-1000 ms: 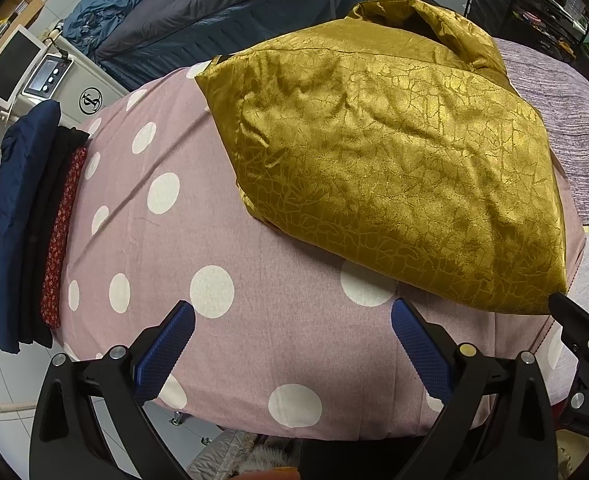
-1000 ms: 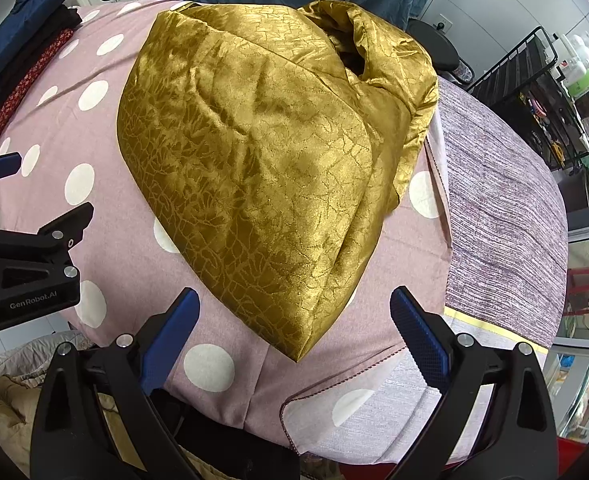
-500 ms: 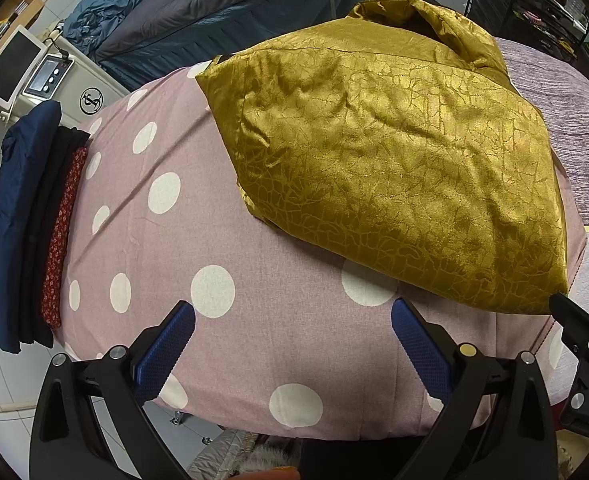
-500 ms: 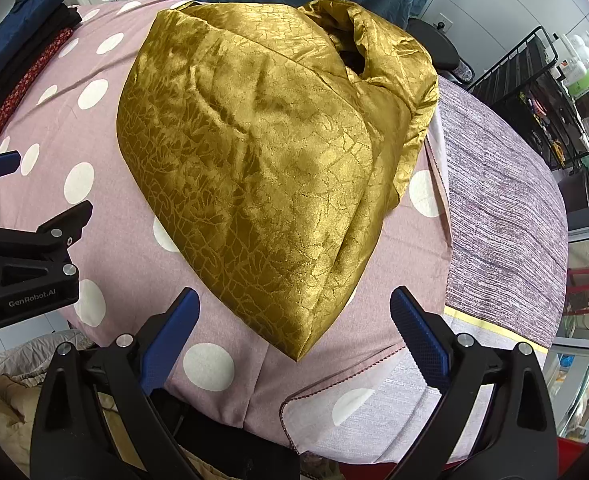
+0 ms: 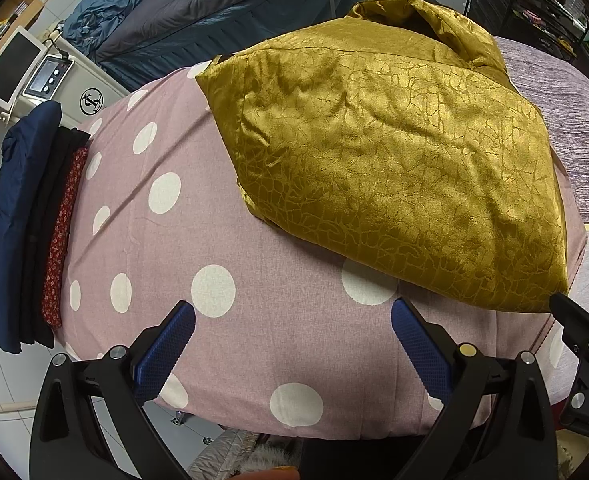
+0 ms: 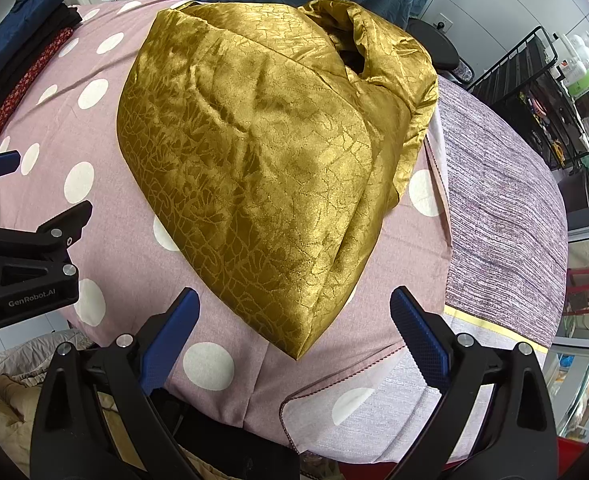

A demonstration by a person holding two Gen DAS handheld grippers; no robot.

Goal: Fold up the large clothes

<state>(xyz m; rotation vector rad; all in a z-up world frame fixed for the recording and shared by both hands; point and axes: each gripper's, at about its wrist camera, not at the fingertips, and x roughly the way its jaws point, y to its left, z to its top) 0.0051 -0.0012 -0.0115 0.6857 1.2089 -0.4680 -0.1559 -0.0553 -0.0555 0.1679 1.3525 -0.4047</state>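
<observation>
A large gold patterned garment [image 5: 394,152] lies folded in a rough diamond on the pink polka-dot bed cover [image 5: 214,240], with a bunched part at its far end. It also shows in the right wrist view [image 6: 262,160], its near corner pointing at me. My left gripper [image 5: 292,316] is open and empty, hovering above the cover near the garment's front left edge. My right gripper [image 6: 292,304] is open and empty just short of the garment's near corner. The left gripper's body [image 6: 26,264] shows at the left of the right wrist view.
A stack of folded dark blue, black and red clothes [image 5: 26,220] lies on the cover's left edge. A purple-grey striped blanket [image 6: 502,208] covers the right side. A white machine with a screen [image 5: 50,76] stands at the far left, a dark bed behind, a metal rack [image 6: 534,64] at the right.
</observation>
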